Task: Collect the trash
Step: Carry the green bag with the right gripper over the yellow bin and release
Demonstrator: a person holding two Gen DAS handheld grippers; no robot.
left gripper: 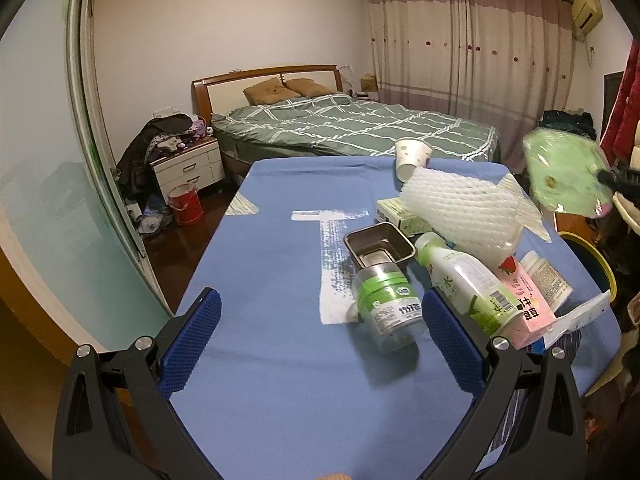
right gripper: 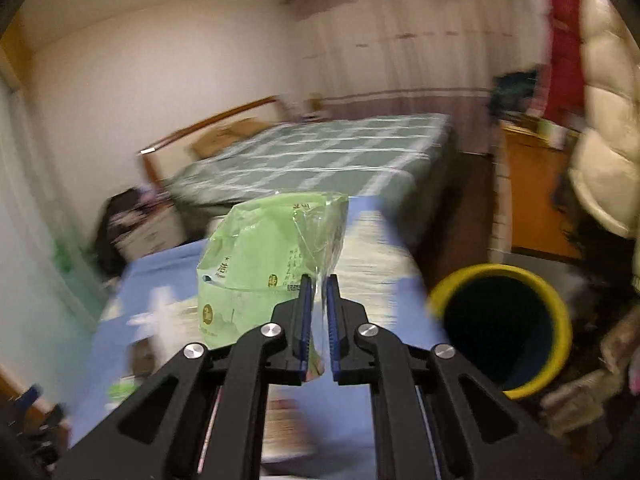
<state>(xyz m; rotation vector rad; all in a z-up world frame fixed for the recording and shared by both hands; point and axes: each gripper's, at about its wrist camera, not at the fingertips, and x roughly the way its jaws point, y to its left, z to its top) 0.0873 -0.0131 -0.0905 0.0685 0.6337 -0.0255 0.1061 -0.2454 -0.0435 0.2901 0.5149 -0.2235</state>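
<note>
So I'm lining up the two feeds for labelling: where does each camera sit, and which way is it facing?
Left wrist: on the left gripper, low over the blue table, facing the bed; its open blue-padded fingers show, with the clear jar between them.
Right wrist: on the right gripper, held above the table's right edge, facing the bed; its fingers pinch a green packet, the yellow-rimmed bin to its right.
Shared: the bed, table, packet and bin.
</note>
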